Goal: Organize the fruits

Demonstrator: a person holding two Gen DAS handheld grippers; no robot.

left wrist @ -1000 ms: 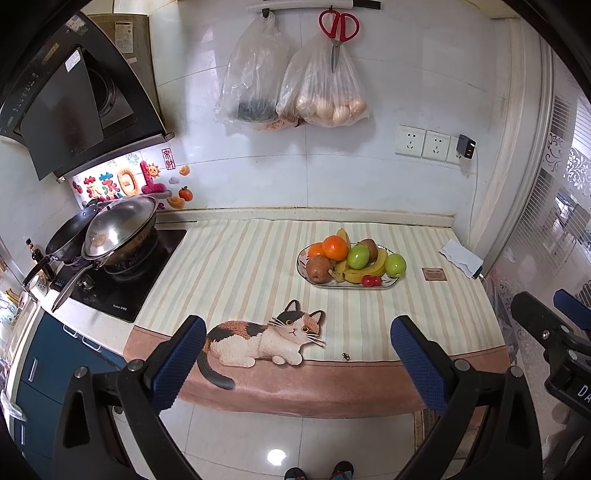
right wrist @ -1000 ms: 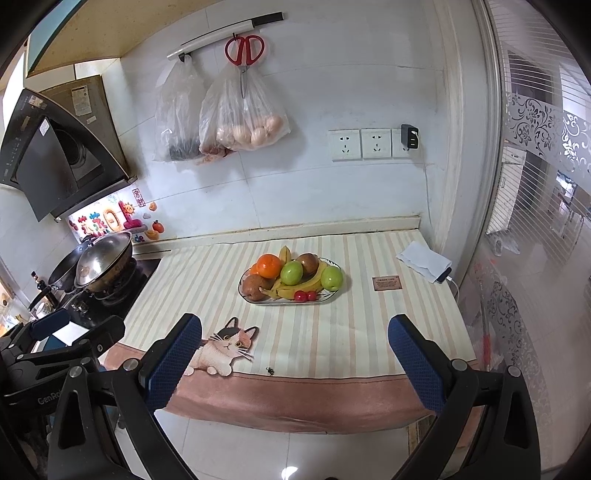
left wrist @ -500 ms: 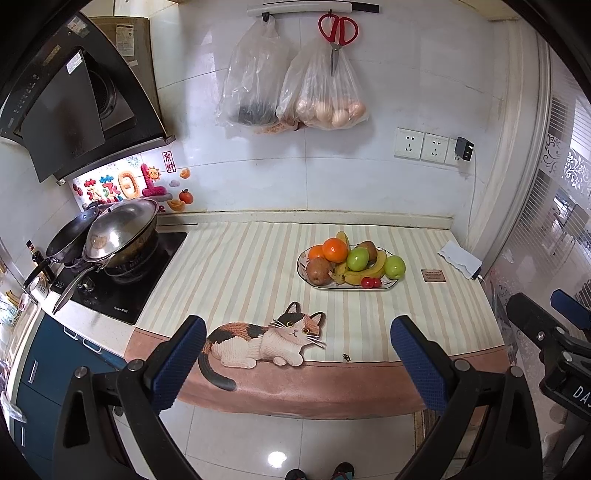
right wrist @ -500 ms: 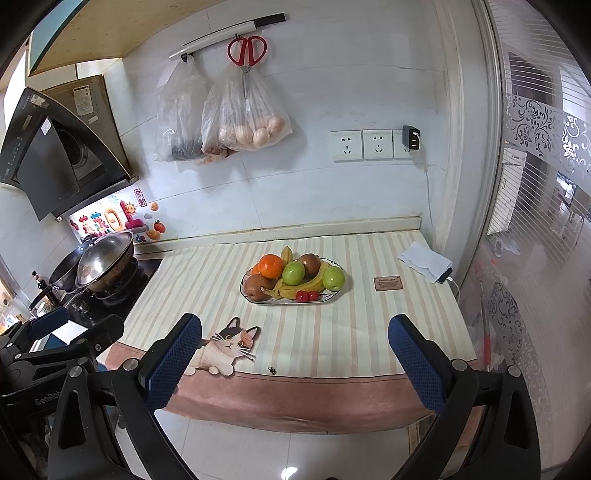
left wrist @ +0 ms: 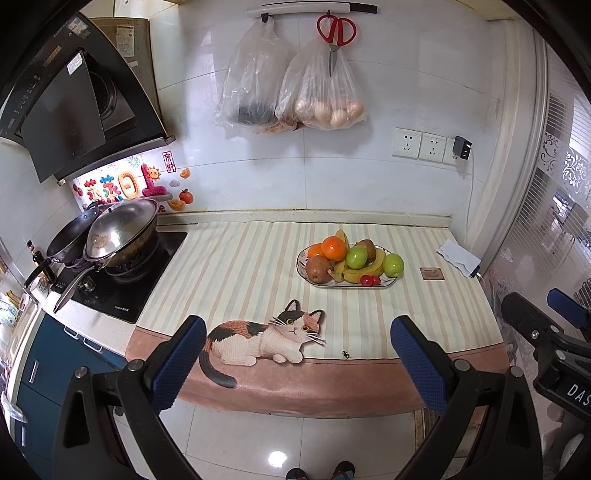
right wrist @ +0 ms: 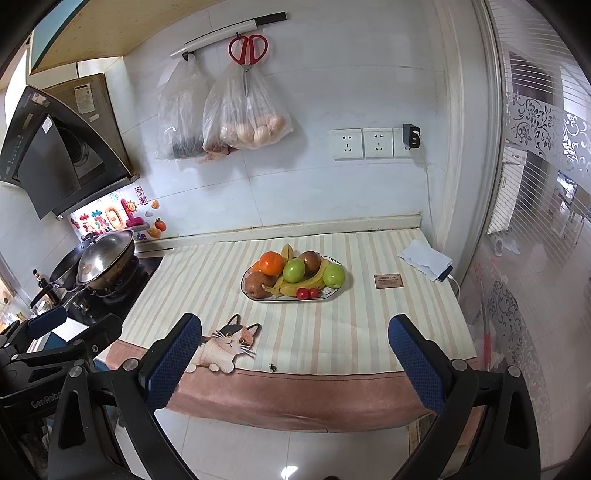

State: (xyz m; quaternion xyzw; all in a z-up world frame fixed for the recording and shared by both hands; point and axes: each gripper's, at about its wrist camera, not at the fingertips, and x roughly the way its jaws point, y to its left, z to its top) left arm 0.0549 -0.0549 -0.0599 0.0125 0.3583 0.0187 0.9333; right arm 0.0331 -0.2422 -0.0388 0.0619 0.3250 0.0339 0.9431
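An oval plate (left wrist: pixel 386 285) (right wrist: pixel 332 295) on the striped counter cloth holds an orange (left wrist: pixel 333 248) (right wrist: pixel 271 262), two green apples (left wrist: pixel 357 257) (left wrist: pixel 393 264), bananas (left wrist: pixel 364 271), brown pears or kiwis (left wrist: pixel 318 268) and small red cherries (left wrist: pixel 367 280). My left gripper (left wrist: pixel 298 354) is open and empty, held off the counter's front edge, far from the plate. My right gripper (right wrist: pixel 294 350) is open and empty too, also in front of the counter. Each gripper shows at the edge of the other's view.
A stove with a wok and lid (left wrist: pixel 118 229) stands at the left. Plastic bags (left wrist: pixel 321 92) and red scissors (left wrist: pixel 336 33) hang on the wall. A folded cloth over a phone (right wrist: pixel 424 260) lies at the right. A cat patch (left wrist: pixel 266 338) marks the cloth's front.
Both views have shifted only slightly; the grippers stay open and the fruit has not moved.
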